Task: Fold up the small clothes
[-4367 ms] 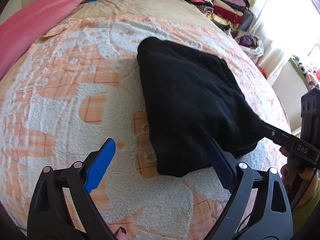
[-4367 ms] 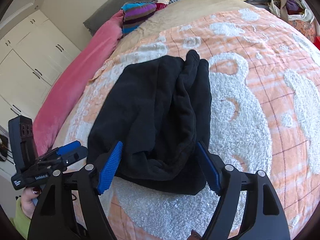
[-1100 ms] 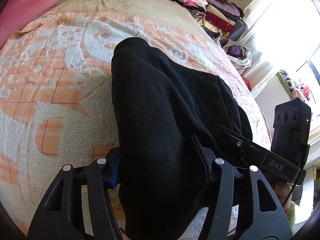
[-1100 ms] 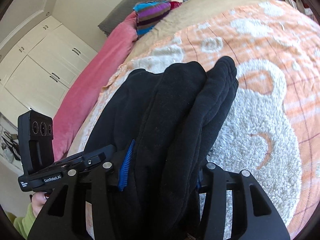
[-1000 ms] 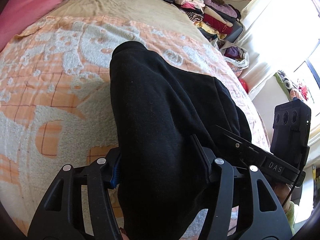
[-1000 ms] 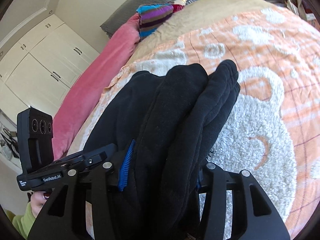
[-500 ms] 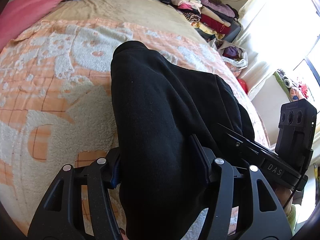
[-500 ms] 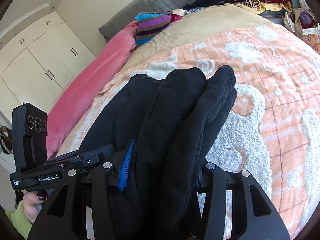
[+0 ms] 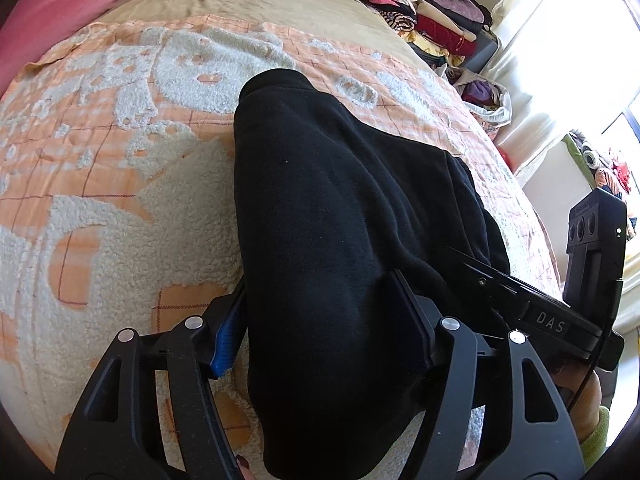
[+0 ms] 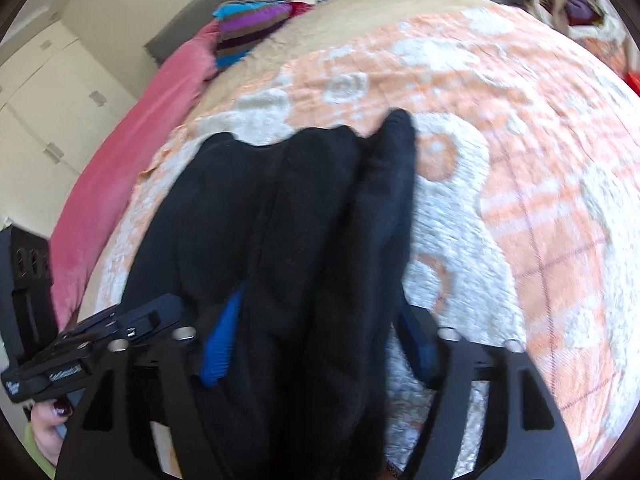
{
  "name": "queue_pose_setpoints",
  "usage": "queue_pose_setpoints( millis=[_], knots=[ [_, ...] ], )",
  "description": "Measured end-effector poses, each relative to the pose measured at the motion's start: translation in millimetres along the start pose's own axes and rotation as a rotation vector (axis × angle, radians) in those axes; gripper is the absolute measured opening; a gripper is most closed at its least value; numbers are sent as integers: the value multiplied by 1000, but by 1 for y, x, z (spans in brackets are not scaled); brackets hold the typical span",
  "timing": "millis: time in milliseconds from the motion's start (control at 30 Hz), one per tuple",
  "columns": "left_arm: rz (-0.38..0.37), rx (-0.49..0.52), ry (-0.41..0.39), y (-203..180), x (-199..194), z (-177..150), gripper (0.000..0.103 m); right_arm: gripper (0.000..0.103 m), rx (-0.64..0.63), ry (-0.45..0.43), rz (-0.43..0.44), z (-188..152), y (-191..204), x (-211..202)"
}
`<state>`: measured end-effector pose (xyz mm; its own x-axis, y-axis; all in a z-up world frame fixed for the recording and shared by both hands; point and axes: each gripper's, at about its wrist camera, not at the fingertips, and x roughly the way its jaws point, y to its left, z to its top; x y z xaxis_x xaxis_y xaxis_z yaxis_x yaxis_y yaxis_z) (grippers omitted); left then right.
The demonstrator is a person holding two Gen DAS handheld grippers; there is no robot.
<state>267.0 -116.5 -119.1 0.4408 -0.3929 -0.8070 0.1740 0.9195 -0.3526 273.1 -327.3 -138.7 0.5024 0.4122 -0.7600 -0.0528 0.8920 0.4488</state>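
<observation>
A black fleece garment lies folded lengthwise on the orange and white blanket, with its near end raised into both grippers. My left gripper grips the garment's near left part; its jaws are opening, and the blue pads still touch the cloth. My right gripper straddles the near right part of the garment; its jaws are opening, and a gap shows beside the right pad. The picture there is blurred. A finger of the right gripper reaches into the cloth from the right.
A pink duvet runs along the bed's far left side. Stacks of folded clothes line the far edge, and a striped folded pile sits by the pillow. White wardrobe doors stand beyond the bed. A hand holds the left gripper.
Earlier the garment lay flat between open jaws; both grippers then shut on its near end. Over the last second both sank slightly, and the right jaws spread clearly wider.
</observation>
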Motion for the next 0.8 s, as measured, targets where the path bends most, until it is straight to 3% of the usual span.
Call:
queue_pose_setpoints(
  millis=[533,800],
  knots=[
    [14,-3,-4,0,-6,0,59,96,10,-31,14,-4,-2,-19],
    [26,-6,-8,4,-12,-1,70,98,2,-73,-17,-6,-1,-34]
  ],
)
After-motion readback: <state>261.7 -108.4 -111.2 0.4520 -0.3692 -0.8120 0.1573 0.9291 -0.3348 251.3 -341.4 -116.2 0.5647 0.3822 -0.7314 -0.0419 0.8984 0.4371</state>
